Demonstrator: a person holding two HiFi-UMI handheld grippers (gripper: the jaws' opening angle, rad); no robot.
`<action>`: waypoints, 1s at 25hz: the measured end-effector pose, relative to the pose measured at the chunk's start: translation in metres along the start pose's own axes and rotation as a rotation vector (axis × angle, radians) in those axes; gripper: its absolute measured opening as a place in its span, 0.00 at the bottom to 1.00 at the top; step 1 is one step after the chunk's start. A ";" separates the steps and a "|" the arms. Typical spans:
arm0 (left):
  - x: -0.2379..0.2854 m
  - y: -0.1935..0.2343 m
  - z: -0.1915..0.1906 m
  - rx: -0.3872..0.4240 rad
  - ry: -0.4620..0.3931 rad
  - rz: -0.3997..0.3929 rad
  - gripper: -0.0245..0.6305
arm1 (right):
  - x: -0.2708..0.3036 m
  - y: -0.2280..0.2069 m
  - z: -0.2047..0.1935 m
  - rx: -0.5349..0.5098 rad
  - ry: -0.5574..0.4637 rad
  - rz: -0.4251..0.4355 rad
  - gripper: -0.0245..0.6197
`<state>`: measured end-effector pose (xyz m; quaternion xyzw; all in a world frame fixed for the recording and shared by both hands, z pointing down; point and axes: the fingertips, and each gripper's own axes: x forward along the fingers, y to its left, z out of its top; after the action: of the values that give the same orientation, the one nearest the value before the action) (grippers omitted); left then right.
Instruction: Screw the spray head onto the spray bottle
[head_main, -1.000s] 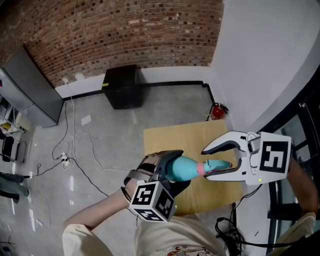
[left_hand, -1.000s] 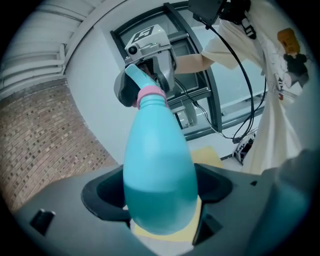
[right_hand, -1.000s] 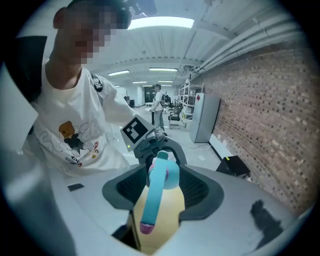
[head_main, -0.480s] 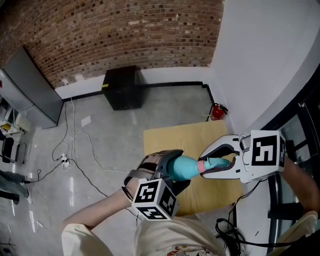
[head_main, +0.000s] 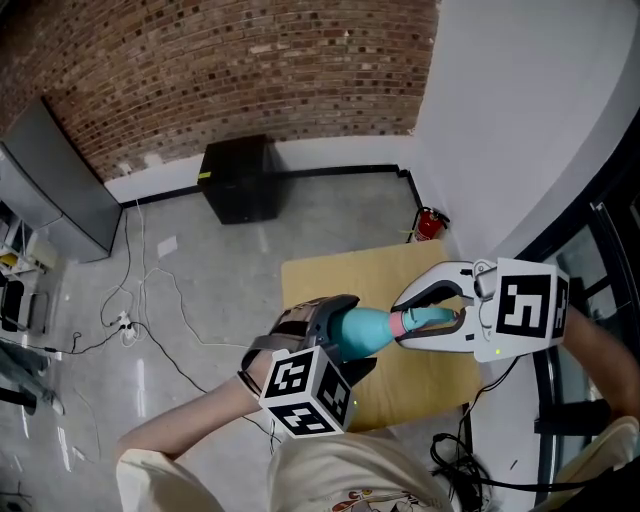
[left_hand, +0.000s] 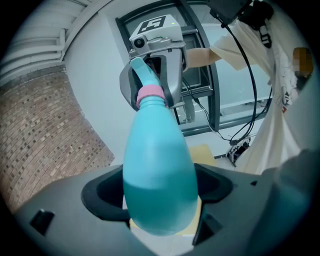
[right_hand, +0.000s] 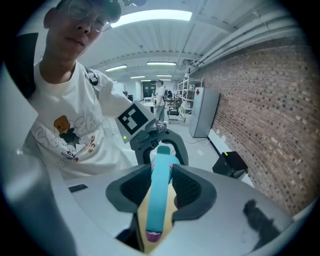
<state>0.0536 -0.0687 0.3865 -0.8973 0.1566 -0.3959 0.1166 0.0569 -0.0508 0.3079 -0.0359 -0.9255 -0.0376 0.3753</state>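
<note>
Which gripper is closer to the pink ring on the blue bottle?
Right. The right gripper, its jaws just closed on the spray head, sits right at the pink ring. The left gripper holds the bottle by its fat end, farther away.

Spray bottle (left_hand: 159, 175): translucent teal plastic, smooth and glossy. Its collar (left_hand: 150, 93): pink plastic, finely ribbed. Spray head (right_hand: 161, 190): opaque teal plastic, satin.

Right gripper (head_main: 398, 322): white moulded plastic shell, slight sheen; its jaws are dark grey, matt.

Left gripper (left_hand: 161, 197): dark grey plastic, matt. Its marker cube (head_main: 305, 392): flat black-and-white print, matt.

Tabletop (head_main: 330, 275): tan board, wood-like, matt.

Floor (head_main: 200, 270): grey, polished, reflective.

Brick wall (head_main: 250, 70): rough. Side wall (head_main: 500, 120): white, smooth, matt.

Shirt (right_hand: 75, 130): white printed cloth.
</note>
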 end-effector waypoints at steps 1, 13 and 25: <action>-0.001 0.001 0.001 0.003 0.007 -0.002 0.67 | -0.002 0.000 0.000 -0.028 0.018 -0.011 0.25; -0.005 -0.005 -0.001 0.029 0.099 -0.109 0.67 | 0.000 0.004 -0.006 -0.700 0.295 -0.215 0.25; -0.020 -0.032 -0.010 0.318 0.076 -0.460 0.67 | 0.012 0.036 -0.003 -1.355 0.416 -0.381 0.25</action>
<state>0.0390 -0.0327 0.3904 -0.8642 -0.1109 -0.4650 0.1569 0.0537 -0.0146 0.3203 -0.0905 -0.5988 -0.6724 0.4257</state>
